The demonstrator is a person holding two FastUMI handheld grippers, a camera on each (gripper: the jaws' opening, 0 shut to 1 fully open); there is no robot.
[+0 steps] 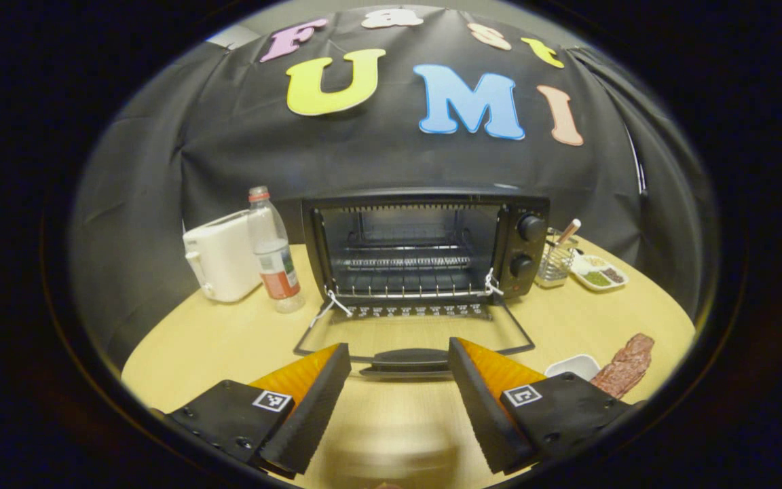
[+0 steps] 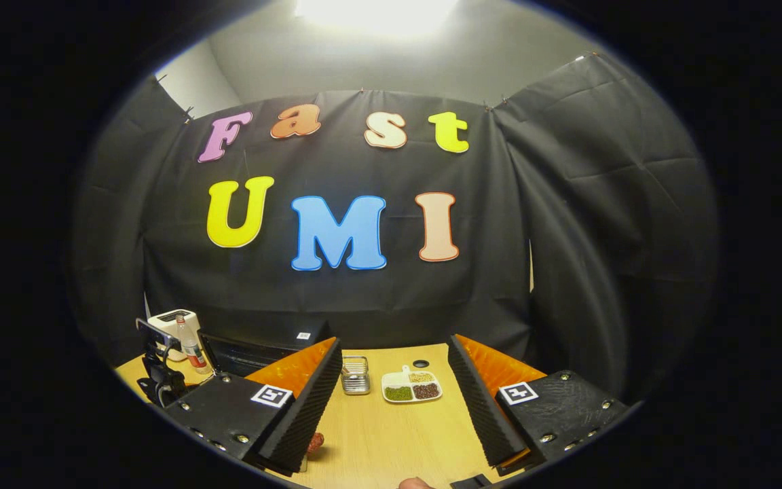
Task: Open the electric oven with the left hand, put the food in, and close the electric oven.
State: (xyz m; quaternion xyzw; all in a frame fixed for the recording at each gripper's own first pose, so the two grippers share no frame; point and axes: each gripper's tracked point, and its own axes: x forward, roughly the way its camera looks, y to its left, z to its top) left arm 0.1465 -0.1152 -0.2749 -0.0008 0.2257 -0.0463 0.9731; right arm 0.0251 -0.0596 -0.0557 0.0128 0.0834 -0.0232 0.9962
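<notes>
In the left gripper view my left gripper (image 1: 399, 370) stands wide apart and holds nothing. The electric oven (image 1: 425, 248) sits straight ahead on the table (image 1: 228, 333), its door (image 1: 413, 333) dropped flat toward me, so the opening step looks done. The door handle (image 1: 408, 358) lies just between and beyond my fingertips; I judge I sit here because that is the part I work the door by. The wire rack (image 1: 408, 261) inside is bare. The food (image 1: 625, 367), a reddish slab of meat, lies on the table off to my right, beside a small white dish (image 1: 574, 367) and well apart from the oven mouth. A toaster (image 1: 221, 255) and a bottle (image 1: 272, 251) stand left of the oven, and a wire holder (image 1: 557, 261) and a sectioned tray (image 1: 598, 274) to its right.

In the right gripper view my right gripper (image 2: 394, 380) is also spread wide and empty, raised and pointing at the booth wall more than the table. The food (image 2: 315, 441) peeks out low, just beside my left-hand finger, so I judge this gripper must drop and turn that way to take it. The sectioned tray (image 2: 411, 387) and wire holder (image 2: 356, 375) lie ahead between my fingers. The oven (image 2: 262, 350) sits off to the left, with the left gripper (image 2: 160, 373) in front of it.
</notes>
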